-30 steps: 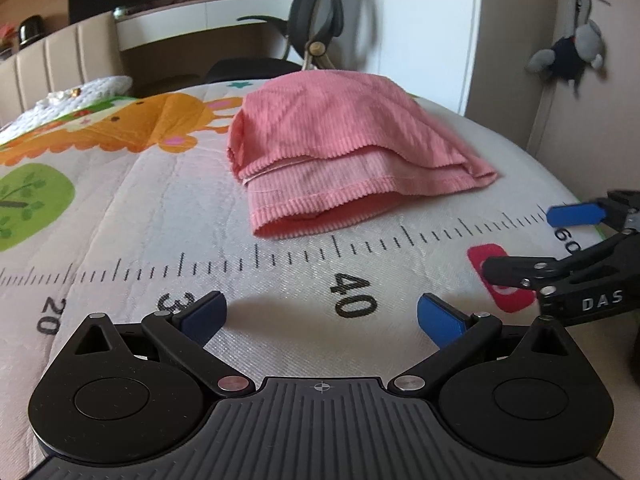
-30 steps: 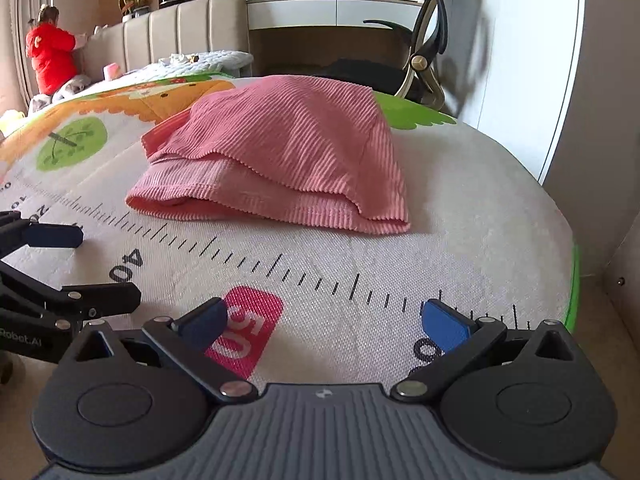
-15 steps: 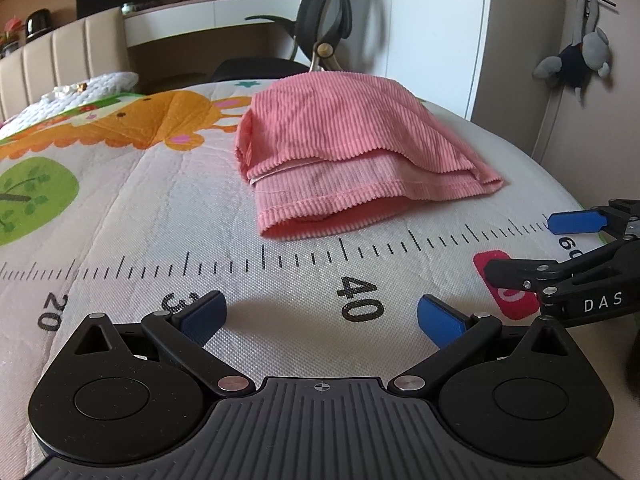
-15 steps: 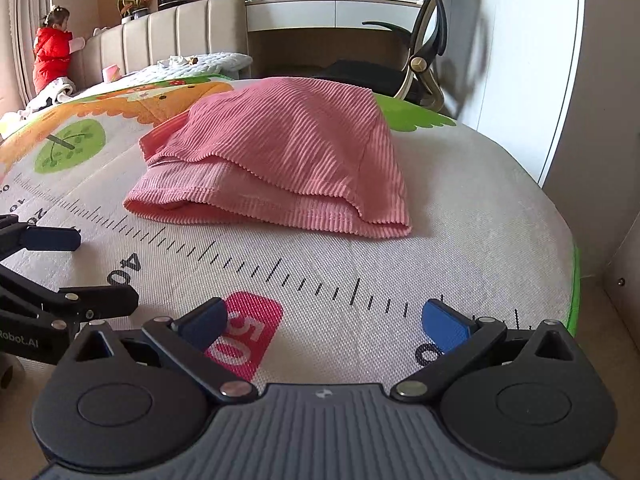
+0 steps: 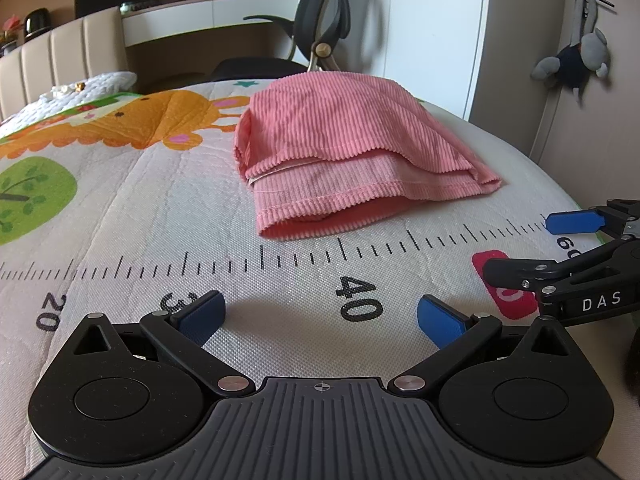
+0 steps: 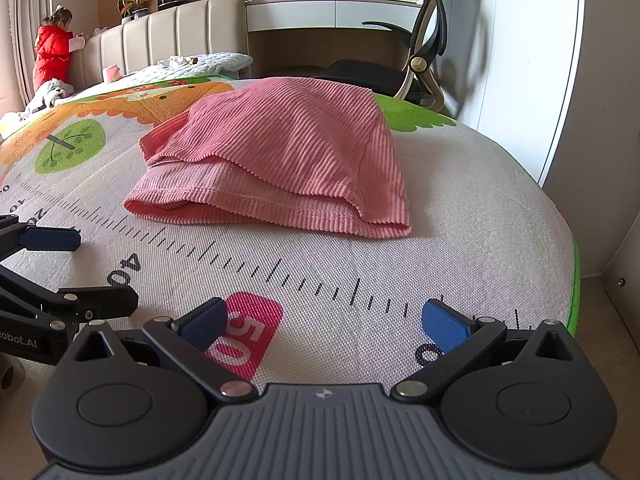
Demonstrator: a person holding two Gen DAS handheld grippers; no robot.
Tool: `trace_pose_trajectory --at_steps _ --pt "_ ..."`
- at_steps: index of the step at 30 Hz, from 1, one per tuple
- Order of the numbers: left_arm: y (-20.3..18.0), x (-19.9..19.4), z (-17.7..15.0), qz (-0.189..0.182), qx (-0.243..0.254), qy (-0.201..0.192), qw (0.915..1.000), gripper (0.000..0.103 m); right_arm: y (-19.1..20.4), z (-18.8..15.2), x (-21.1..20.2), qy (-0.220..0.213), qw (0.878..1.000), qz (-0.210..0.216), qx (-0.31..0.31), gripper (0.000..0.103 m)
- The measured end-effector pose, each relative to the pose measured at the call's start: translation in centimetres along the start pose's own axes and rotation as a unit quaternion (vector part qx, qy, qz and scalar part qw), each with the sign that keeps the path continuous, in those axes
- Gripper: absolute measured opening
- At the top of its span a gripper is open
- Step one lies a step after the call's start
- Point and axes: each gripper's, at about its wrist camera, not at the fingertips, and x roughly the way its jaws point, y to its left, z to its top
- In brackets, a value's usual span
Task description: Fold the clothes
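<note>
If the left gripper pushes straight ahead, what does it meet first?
Open and empty, the left gripper probably meets the near hem of the folded pink corduroy garment first, after bare printed play mat; depth is uncertain.

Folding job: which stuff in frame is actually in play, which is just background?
In play:
pink corduroy garment, already folded
left claw, open
right claw, open

Background:
printed mat
office chair
plush toy
child in red
</note>
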Motion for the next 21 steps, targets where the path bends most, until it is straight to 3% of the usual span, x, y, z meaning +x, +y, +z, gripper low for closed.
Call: trace_pose_trajectory --at_steps 21 --pt "0.07 -0.02 0.01 -0.003 -0.003 -0.002 1.0000 0.103 -0.04 0.03 0.09 0.000 1.000 0.001 0.000 0.103"
